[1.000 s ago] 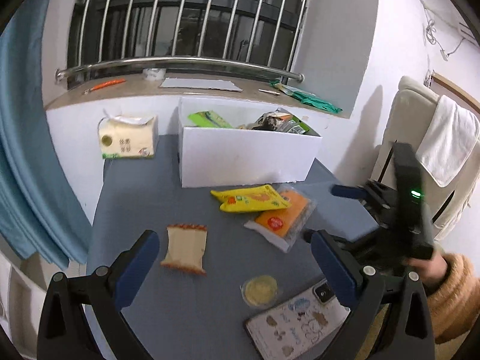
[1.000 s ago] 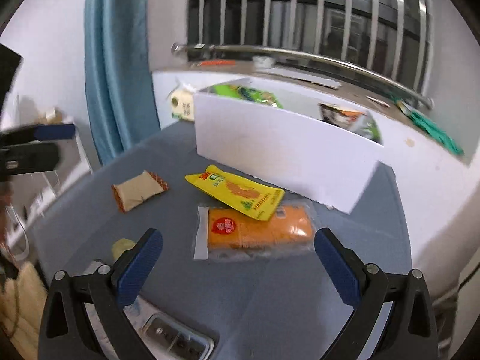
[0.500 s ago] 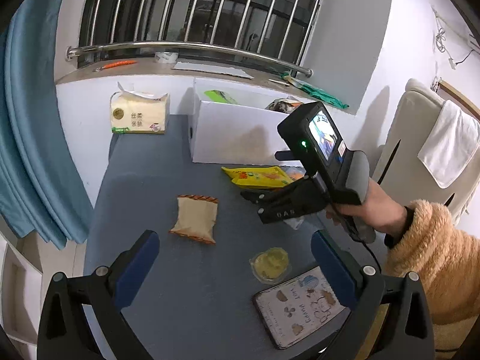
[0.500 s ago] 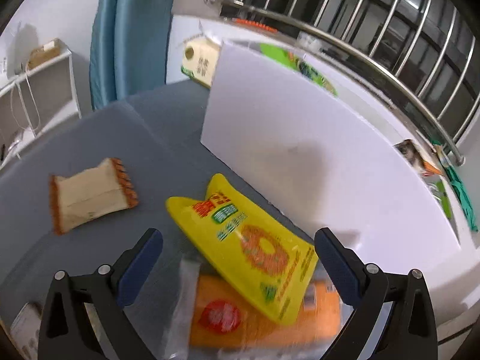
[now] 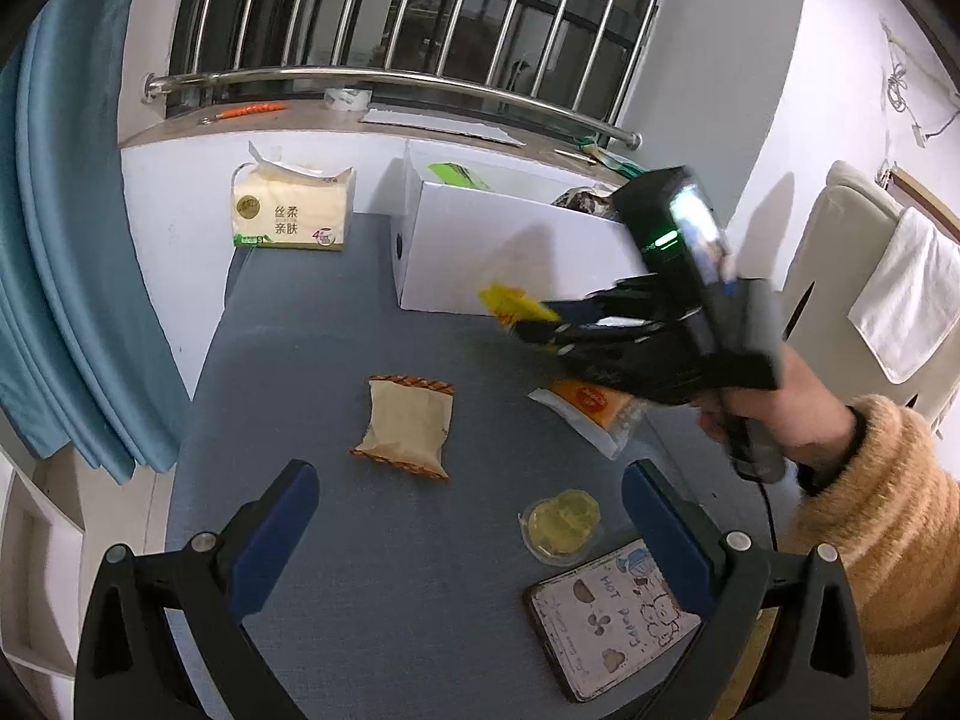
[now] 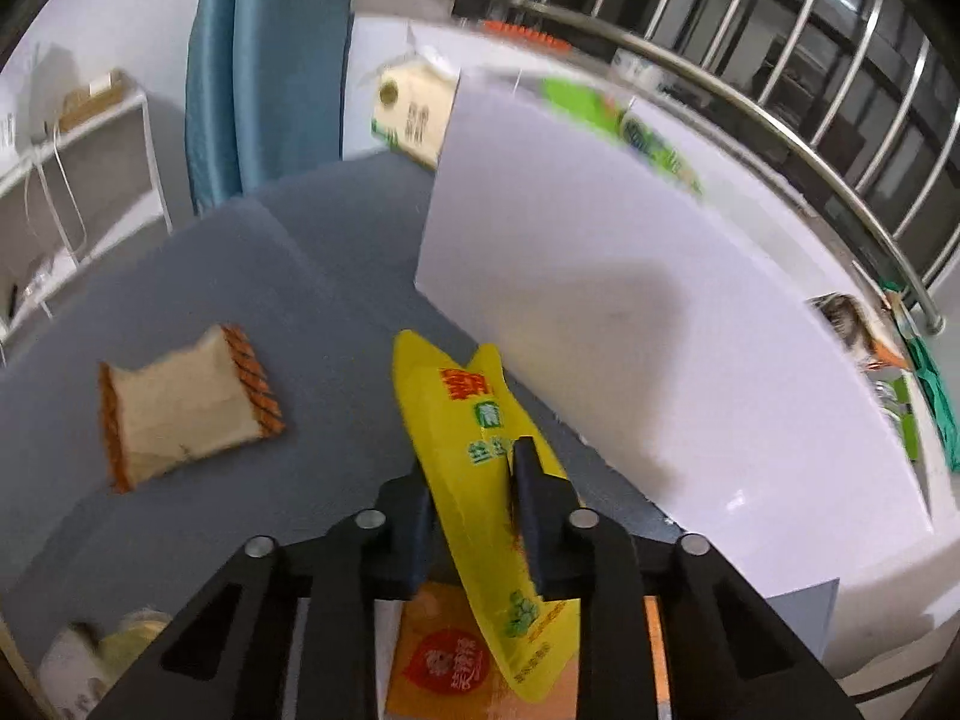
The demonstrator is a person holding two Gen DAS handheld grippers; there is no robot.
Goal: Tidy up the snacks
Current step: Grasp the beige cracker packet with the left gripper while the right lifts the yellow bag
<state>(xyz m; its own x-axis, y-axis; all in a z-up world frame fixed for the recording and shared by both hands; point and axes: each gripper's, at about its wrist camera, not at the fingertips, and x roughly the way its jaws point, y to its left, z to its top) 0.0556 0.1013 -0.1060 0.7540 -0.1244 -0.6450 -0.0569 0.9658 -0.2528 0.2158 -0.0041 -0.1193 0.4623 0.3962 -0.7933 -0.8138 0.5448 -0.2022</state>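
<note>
My right gripper (image 6: 474, 468) is shut on a yellow snack packet (image 6: 468, 420) and holds it lifted above the blue table, in front of the white box (image 6: 600, 324). In the left wrist view the right gripper (image 5: 534, 324) holds the yellow packet (image 5: 516, 303) near the white box (image 5: 510, 252). An orange snack pack (image 5: 591, 402) lies under it. A beige bread packet (image 5: 408, 423) lies mid-table. A round yellow jelly cup (image 5: 561, 522) sits nearer. My left gripper (image 5: 468, 516) is open and empty above the table's near part.
A tissue pack (image 5: 291, 210) stands at the back left. A phone with a cartoon case (image 5: 612, 618) lies at the near right edge. Several snacks sit inside the white box. A blue curtain (image 5: 66, 252) hangs left, a chair with a towel (image 5: 900, 294) right.
My right gripper has closed on the yellow packet and lifted it off the orange pack toward the white box. My left gripper has drawn back a little.
</note>
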